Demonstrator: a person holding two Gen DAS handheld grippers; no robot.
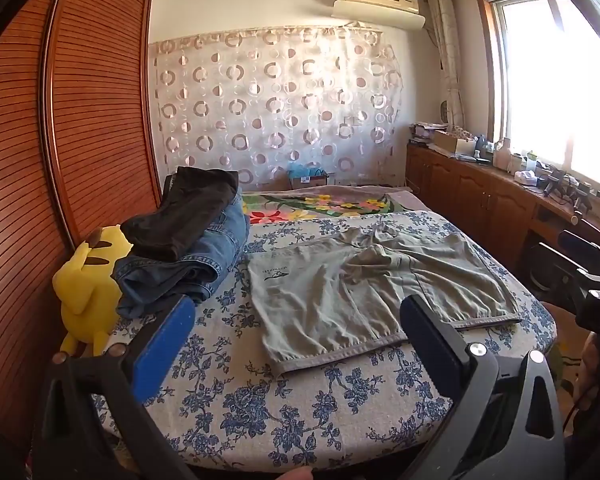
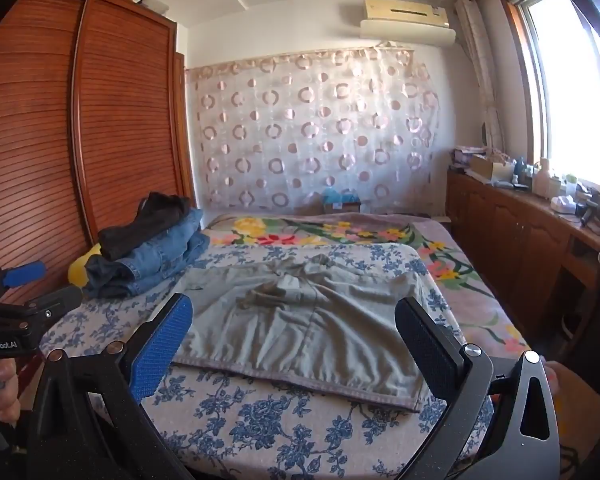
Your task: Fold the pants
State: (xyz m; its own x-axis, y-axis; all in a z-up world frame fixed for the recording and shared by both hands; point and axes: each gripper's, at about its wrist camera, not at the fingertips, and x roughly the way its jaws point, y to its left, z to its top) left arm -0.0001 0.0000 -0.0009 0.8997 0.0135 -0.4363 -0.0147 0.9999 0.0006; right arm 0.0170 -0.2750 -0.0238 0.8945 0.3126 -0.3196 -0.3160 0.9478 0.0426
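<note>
Grey-green shorts (image 1: pixel 372 284) lie spread flat on the blue-flowered bed sheet (image 1: pixel 260 396), waistband toward me; they also show in the right wrist view (image 2: pixel 300 320). My left gripper (image 1: pixel 296 336) is open and empty, held above the near edge of the bed, just short of the waistband. My right gripper (image 2: pixel 296 340) is open and empty too, over the waistband's near edge. The left gripper also shows at the left edge of the right wrist view (image 2: pixel 20 292). The right gripper's body shows at the right edge of the left wrist view (image 1: pixel 592 280).
A pile of folded jeans and dark trousers (image 1: pixel 188 240) sits at the bed's left, beside a yellow plush toy (image 1: pixel 88 292). A wooden wardrobe (image 1: pixel 60 120) stands left. A flowered blanket (image 1: pixel 320 204) lies further back. A cluttered wooden cabinet (image 1: pixel 500 184) runs under the window.
</note>
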